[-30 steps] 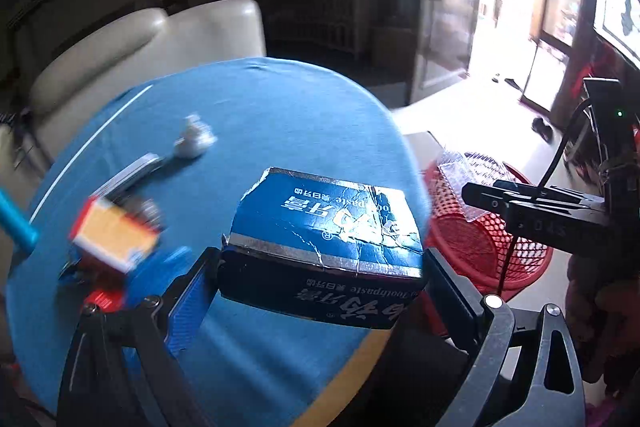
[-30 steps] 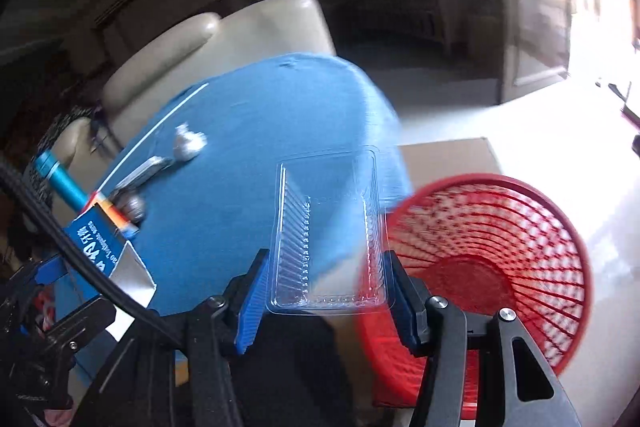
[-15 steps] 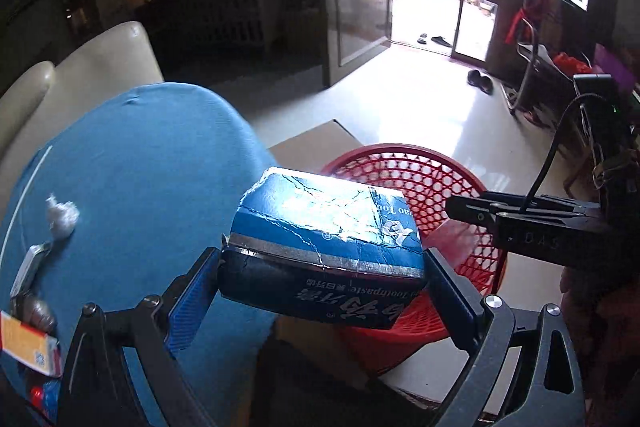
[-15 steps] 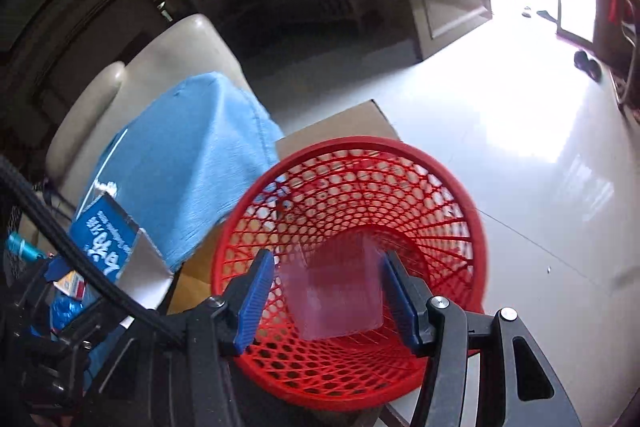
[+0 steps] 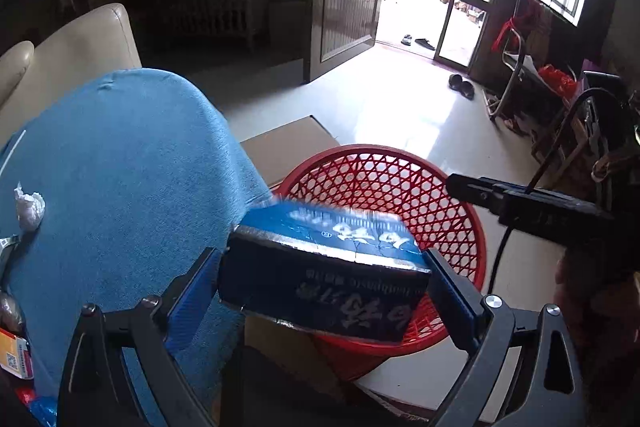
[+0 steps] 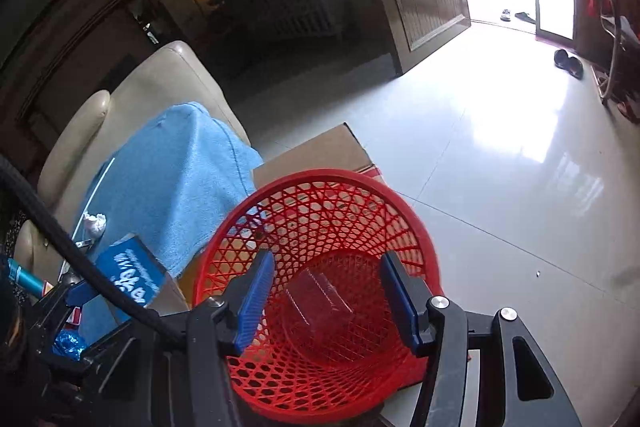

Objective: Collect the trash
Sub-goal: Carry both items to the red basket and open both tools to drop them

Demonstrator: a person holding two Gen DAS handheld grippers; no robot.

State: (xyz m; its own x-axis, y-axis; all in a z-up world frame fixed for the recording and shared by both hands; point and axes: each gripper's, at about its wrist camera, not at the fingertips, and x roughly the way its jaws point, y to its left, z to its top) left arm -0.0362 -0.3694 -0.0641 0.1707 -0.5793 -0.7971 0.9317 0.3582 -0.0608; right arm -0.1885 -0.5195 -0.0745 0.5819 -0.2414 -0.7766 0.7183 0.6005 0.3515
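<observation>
Clear tray (image 6: 320,291) dropped from tongs into basket (image 6: 420,227)

The plastic tray (image 6: 320,291) is seen inside the basket (image 6: 416,227); the basket is placed beside the table (image 5: 120,167), on a cardboard box (image 6: 320,151).

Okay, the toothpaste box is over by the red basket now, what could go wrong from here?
The toothpaste box in the left hand-held gripper sits over the near rim of the red basket, partly above the blue cloth; released here, it might catch the rim and fall outside. The right hand-held gripper hangs open above the basket mouth, so the two could bump.
</observation>
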